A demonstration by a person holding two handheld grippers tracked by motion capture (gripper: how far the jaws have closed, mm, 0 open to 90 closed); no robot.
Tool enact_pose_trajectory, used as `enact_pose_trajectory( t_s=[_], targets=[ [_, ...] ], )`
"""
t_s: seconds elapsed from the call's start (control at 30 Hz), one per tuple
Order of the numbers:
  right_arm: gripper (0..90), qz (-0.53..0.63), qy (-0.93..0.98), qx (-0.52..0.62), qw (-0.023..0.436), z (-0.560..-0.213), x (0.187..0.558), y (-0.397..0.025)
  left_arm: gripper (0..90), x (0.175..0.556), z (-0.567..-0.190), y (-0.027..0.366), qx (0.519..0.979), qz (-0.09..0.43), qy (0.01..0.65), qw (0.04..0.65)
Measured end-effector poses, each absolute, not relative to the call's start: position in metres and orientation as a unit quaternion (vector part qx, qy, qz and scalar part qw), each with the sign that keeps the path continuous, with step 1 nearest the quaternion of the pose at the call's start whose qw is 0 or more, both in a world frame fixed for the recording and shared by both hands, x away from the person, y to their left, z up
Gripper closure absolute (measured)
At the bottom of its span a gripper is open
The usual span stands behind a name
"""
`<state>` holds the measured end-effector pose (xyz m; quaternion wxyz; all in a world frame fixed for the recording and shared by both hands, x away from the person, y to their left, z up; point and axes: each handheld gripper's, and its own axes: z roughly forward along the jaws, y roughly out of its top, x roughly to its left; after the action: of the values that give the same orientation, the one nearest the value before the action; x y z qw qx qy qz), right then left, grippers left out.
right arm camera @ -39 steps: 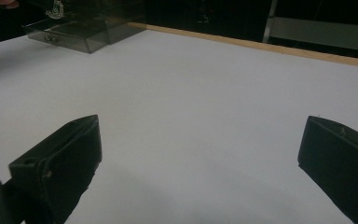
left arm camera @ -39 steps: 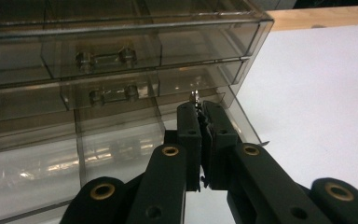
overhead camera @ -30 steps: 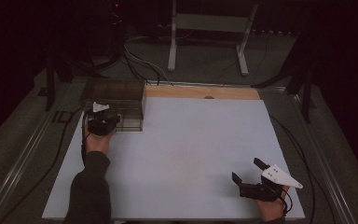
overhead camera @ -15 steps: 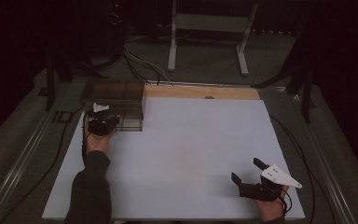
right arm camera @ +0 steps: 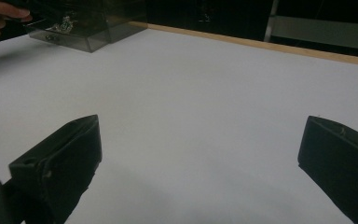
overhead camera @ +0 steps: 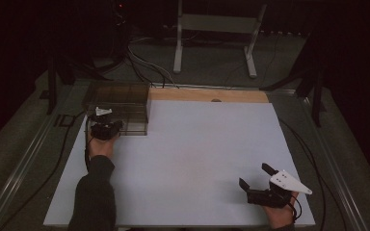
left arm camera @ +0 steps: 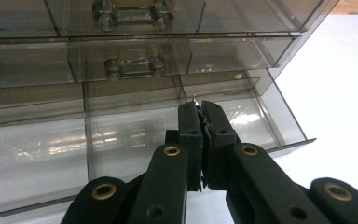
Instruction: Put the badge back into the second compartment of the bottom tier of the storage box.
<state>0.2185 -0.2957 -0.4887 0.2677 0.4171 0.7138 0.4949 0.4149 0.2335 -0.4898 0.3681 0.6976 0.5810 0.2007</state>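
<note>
Left gripper view puts your left gripper [left arm camera: 200,109] with jaws pressed together over the pulled-out bottom drawer [left arm camera: 135,135] of the smoky clear drawer box [overhead camera: 119,107]; something tiny glints at the tips, too small to name; two upper drawers sit closed. Your right gripper [overhead camera: 257,176] rests wide apart, well away, near the front right of the white table [overhead camera: 207,144]; beyond lie a wooden strip [overhead camera: 207,94], dark floor and a white stand [overhead camera: 217,29].

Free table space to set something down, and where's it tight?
The white tabletop is bare from the clear drawer cabinet across to the wooden strip and down to the right tool, whose jaws stand open. It is crowded at the far-left corner: the left tool, jaws shut, sits at the open bottom drawer.
</note>
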Motion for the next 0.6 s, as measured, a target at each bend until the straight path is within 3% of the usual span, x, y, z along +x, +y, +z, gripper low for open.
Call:
enact_pose_trajectory(
  t_s=[0.23, 0.33, 0.4, 0.6],
  targets=[
    [0.2, 0.494, 0.714, 0.418, 0.268, -0.489, 0.218, -0.296, 87.0, 0.417, -0.497, 0.236, 0.692, 0.202, 0.599, 0.348],
    [0.2, 0.494, 0.714, 0.417, 0.268, -0.489, 0.218, -0.296, 59.5, 0.418, -0.498, 0.237, 0.682, 0.210, 0.617, 0.331],
    [0.2, 0.495, 0.713, 0.419, 0.268, -0.488, 0.217, -0.297, 48.4, 0.416, -0.498, 0.241, 0.674, 0.226, 0.632, 0.309],
    [0.2, 0.494, 0.714, 0.418, 0.268, -0.488, 0.217, -0.296, 26.3, 0.409, -0.495, 0.251, 0.656, 0.236, 0.641, 0.322]
  ],
)
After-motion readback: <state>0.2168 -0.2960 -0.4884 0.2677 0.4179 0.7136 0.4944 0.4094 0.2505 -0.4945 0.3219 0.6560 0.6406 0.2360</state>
